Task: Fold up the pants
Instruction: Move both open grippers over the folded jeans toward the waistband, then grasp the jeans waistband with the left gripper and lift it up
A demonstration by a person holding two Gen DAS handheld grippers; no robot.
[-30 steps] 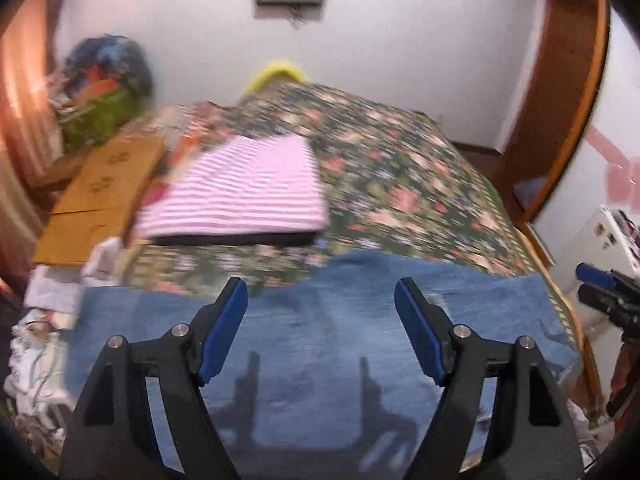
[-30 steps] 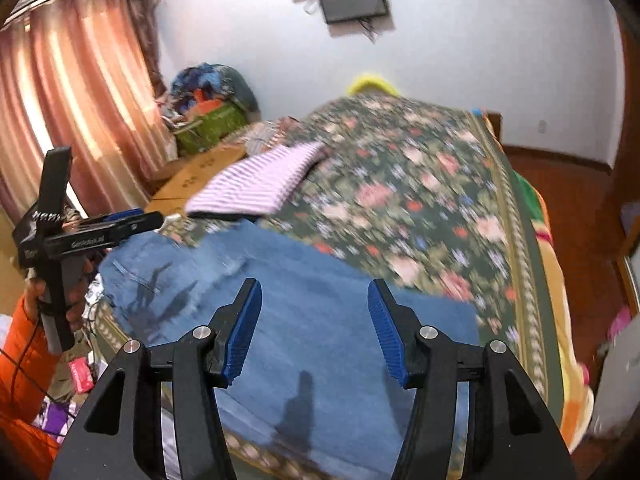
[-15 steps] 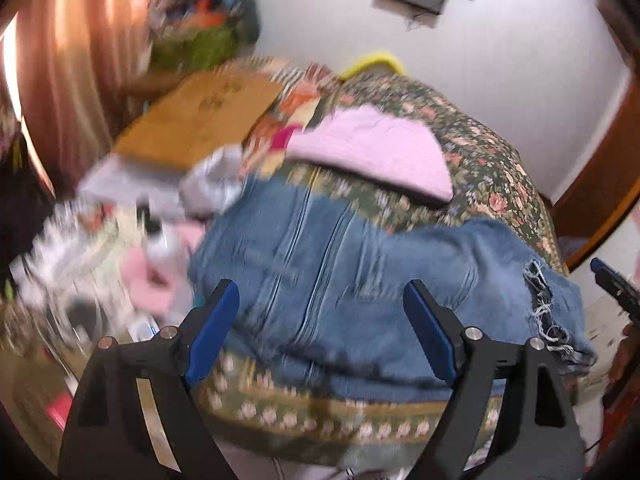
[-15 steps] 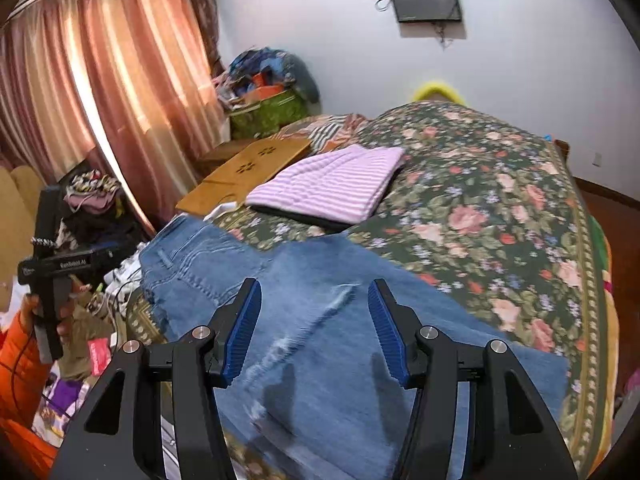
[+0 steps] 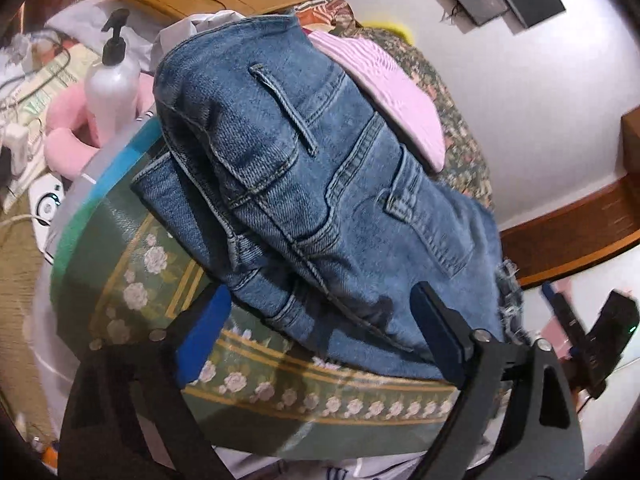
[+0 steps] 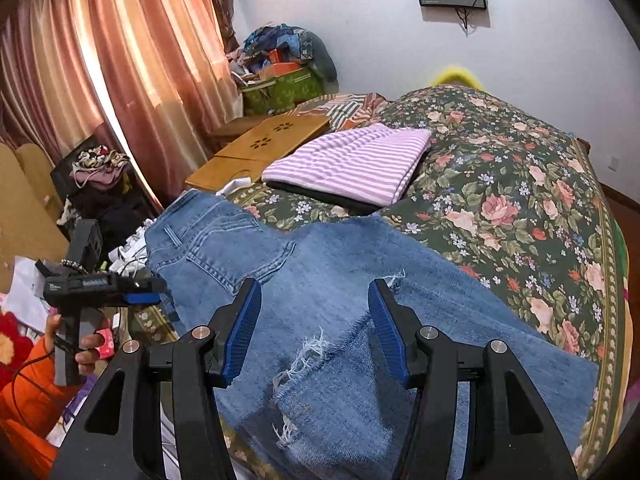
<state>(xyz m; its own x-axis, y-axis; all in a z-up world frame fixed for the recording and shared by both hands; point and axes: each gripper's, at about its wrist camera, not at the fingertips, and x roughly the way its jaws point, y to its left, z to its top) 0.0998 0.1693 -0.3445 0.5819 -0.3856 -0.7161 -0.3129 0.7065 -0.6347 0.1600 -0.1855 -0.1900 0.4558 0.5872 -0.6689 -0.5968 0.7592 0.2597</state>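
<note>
Right wrist view shows the jeans (image 6: 320, 280) lying across the near edge of the floral bedspread (image 6: 520, 200), legs doubled lengthwise but no crosswise fold yet, with left gripper (image 5: 320, 336) and right gripper (image 6: 316, 320) both spread, holding nothing.

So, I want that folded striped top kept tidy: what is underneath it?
Beneath the striped top a dark layer shows along its near edge, both lying on the floral bedspread. What that layer is and how far it extends stay hidden by the top.
</note>
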